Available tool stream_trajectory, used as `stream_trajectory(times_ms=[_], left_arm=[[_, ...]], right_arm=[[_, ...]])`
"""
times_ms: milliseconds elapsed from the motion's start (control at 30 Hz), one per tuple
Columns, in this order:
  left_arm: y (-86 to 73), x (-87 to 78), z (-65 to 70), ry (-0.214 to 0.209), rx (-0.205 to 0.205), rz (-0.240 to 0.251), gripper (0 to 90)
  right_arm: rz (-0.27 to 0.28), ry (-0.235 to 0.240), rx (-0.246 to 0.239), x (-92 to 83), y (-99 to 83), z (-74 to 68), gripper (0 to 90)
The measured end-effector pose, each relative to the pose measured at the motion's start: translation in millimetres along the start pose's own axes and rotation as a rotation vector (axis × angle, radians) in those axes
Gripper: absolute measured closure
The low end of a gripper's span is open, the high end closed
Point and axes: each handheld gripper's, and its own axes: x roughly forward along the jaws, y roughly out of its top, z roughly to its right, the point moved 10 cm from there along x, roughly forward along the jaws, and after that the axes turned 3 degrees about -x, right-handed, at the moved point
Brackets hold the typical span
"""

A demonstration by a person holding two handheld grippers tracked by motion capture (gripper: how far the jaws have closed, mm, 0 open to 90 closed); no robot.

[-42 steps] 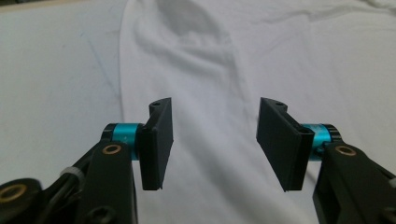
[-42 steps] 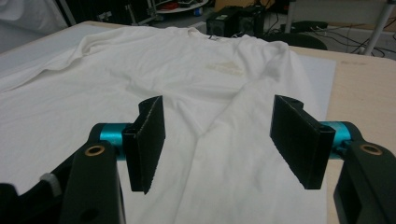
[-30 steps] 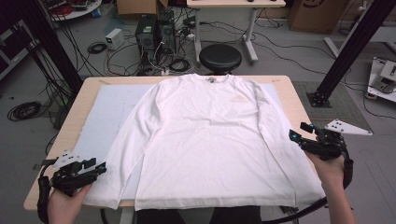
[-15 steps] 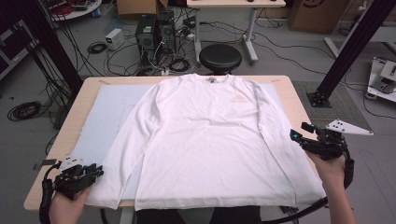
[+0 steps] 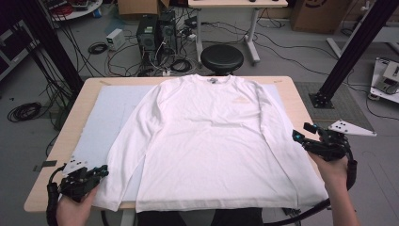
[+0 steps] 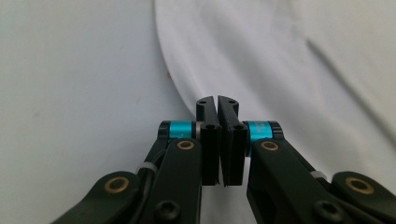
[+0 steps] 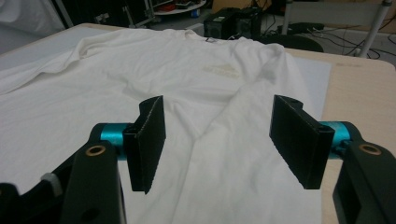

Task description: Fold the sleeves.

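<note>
Ahead of both sets of jaws, a white long-sleeved shirt (image 5: 211, 141) lies flat and face up on a pale mat (image 5: 101, 117) covering the wooden table (image 5: 301, 101). Its long axis runs from the hem at the person's edge to the collar at the far edge, collar pointing away from the person. Both sleeves slant outward and down toward the near corners.

The left gripper (image 5: 96, 173) sits at the near left corner, held low in the left hand (image 5: 75, 209), jaws pointing toward the left sleeve cuff. In the left gripper view (image 6: 217, 105) the jaws have just been closing and now stand pressed together; the sleeve edge curves just beyond the tips, but whether any cloth is caught between them cannot be told.

The right gripper (image 5: 301, 136) is beside the right sleeve, near the table's right edge, held in the right hand (image 5: 331, 167) with the forearm coming up from below. Its jaws stand spread wide. In the right gripper view (image 7: 219, 140) the sleeve and shirt body lie between and beyond the two pads, untouched.
</note>
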Motion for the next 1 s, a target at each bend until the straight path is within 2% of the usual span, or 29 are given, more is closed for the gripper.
stream_trajectory(times_ms=[167, 367, 500, 633, 700, 900, 933, 967, 1000], left_arm=[[30.5, -8.6, 42.3, -0.092, 0.056, 0.077, 87.6], [64.8, -12.7, 108.5, -0.241, 0.105, 0.151, 87.6], [80.4, -5.5, 152.2, -0.338, 0.125, 0.167, 87.7], [90.1, 7.3, 191.1, -0.422, 0.146, 0.16, 87.7], [91.4, 15.4, 209.4, -0.458, 0.166, 0.137, 87.7], [85.3, 43.6, 255.2, -0.532, 0.222, 0.054, 87.7], [85.3, 43.6, 255.2, -0.532, 0.222, 0.054, 87.7], [79.7, 53.4, 268.9, -0.545, 0.255, 0.014, 87.7], [77.3, 57.0, 272.6, -0.546, 0.269, -0.004, 87.7]], right_arm=[[0.003, -0.002, 0.0, 0.1, 0.5, 0.3, 36.5], [0.007, -0.002, -0.001, -1.3, 1.7, 0.8, 36.5], [0.011, 0.002, -0.004, -2.3, 3.1, 0.1, 36.5], [0.017, 0.004, -0.006, -3.2, 4.7, -0.2, 36.5], [0.016, 0.002, -0.006, -3.7, 4.6, 0.2, 36.5], [0.016, 0.004, -0.003, -3.8, 4.7, 0.0, 36.5], [0.016, 0.004, -0.003, -3.8, 4.7, 0.0, 36.5], [0.015, 0.003, -0.002, -4.1, 4.4, 0.6, 36.5], [0.014, 0.001, -0.001, -4.3, 4.2, 0.9, 36.5]])
